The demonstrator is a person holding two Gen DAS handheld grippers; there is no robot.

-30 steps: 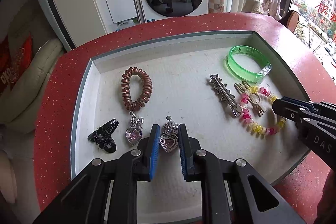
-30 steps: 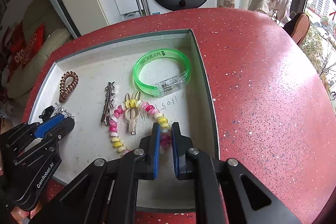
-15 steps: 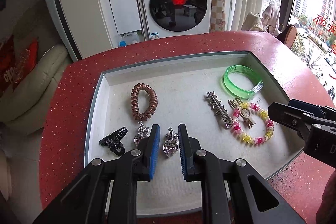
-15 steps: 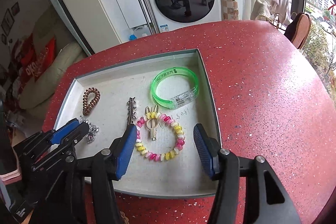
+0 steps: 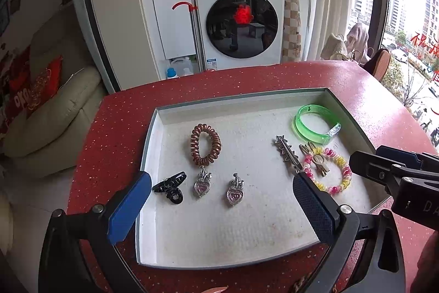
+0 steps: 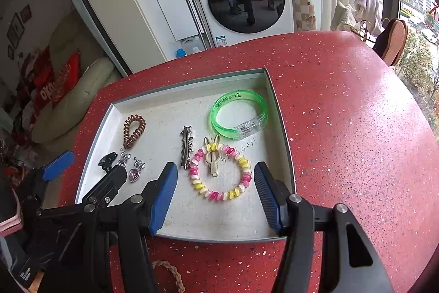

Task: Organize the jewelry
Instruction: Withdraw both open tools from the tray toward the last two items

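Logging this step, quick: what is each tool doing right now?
Left tool: open, holding nothing, just opened.
Right tool: open, holding nothing.

desk: red speckled top (image 6: 343, 128) under my work | behind: white washing machine (image 5: 241, 26), dark round door | beside it: red-handled mop (image 5: 193, 7) | floor: blue-capped jug (image 6: 189, 45) | my left: cream sofa (image 5: 55, 111), red cushion (image 5: 44, 81) | right: window (image 5: 411, 18)

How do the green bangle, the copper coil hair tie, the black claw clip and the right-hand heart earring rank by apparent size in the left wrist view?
1. green bangle and copper coil hair tie: look alike, not ranked
2. black claw clip
3. right-hand heart earring, close to the clip
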